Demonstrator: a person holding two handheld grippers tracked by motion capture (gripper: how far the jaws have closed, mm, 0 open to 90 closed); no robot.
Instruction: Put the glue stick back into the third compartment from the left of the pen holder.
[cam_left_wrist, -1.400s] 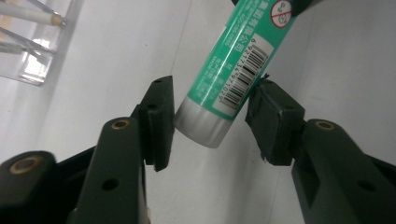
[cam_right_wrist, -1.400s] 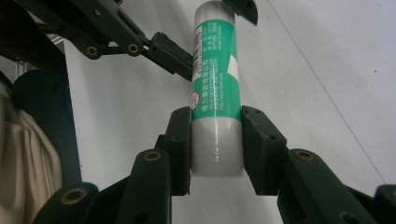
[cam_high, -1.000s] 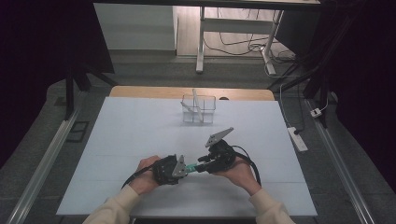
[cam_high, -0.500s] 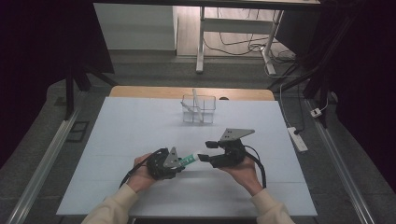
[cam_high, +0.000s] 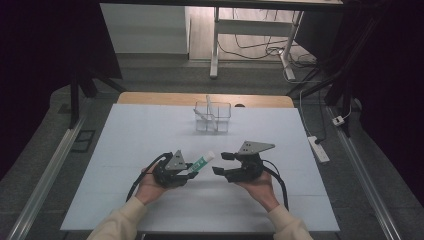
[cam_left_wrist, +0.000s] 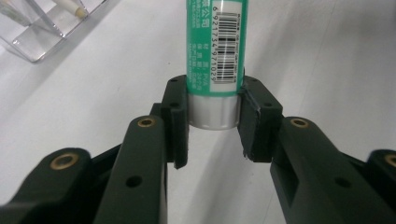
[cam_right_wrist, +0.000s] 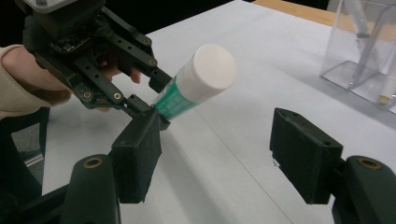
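- High view: the left gripper (cam_high: 192, 171) pinches the silver base of a green-labelled cylindrical tube with a white cap (cam_high: 202, 162). The tube is held off the pale blue counter (cam_high: 125, 150), well short of the clear plastic divided organiser box (cam_high: 213, 117), with its cap end slanting toward the box. A second ago the right gripper (cam_high: 220, 163) sat closed up against the tube's cap end. Now it stands just to the right of the tube, jaws spread, with a clear gap between them and the cap.
- Left gripper view: both black pads (cam_left_wrist: 176, 122) press on the tube's metal base (cam_left_wrist: 215, 111), below the barcode label. A corner of the clear box shows at upper left.
- Right gripper view: its jaws have just been opening and nothing lies between them. The white cap (cam_right_wrist: 210, 69) points at this camera, on the near side of the clear box (cam_right_wrist: 359, 51) and well apart from it.
- Judgement: the hand-over is done and the left gripper alone carries the tube. The likely next step is carrying it to the box, and the grip low on the base may let the tube swing.
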